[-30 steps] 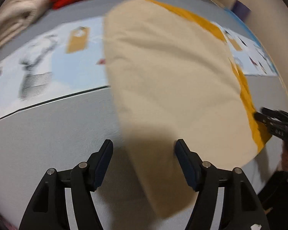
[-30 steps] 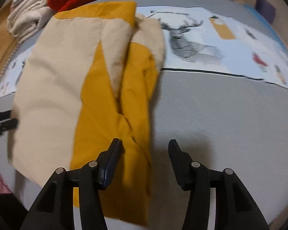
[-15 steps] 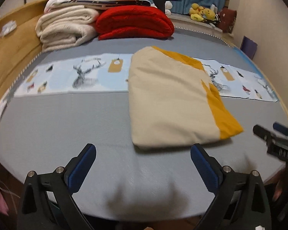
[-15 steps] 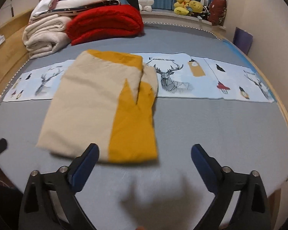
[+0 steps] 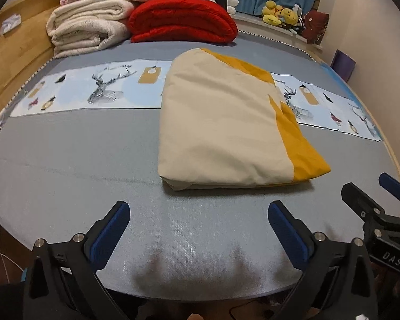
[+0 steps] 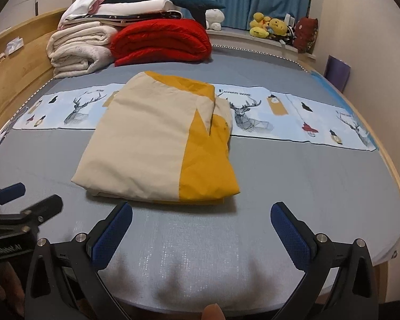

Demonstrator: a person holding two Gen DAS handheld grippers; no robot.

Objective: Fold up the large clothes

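Both your left gripper (image 5: 198, 229) and right gripper (image 6: 201, 229) hang wide open, empty — regrasp the garment (image 6: 157, 144) carelessly and its loose yellow flap (image 6: 216, 122) could spill the fold.

The folded garment (image 5: 221, 133) lies on the bed (image 5: 66, 160), across the printed strip (image 5: 93, 90). Behind the garment sits a rolled quilt (image 5: 182, 18); left of the quilt, stacked blankets (image 5: 90, 26). Right of the quilt, behind the bed, sit plush toys (image 6: 269, 26).

A grey bed (image 6: 306, 186) carries a folded cream and yellow garment (image 6: 157, 144) near its middle. A red blanket (image 6: 160, 41) and white blankets (image 6: 77, 53) sit along the far edge.
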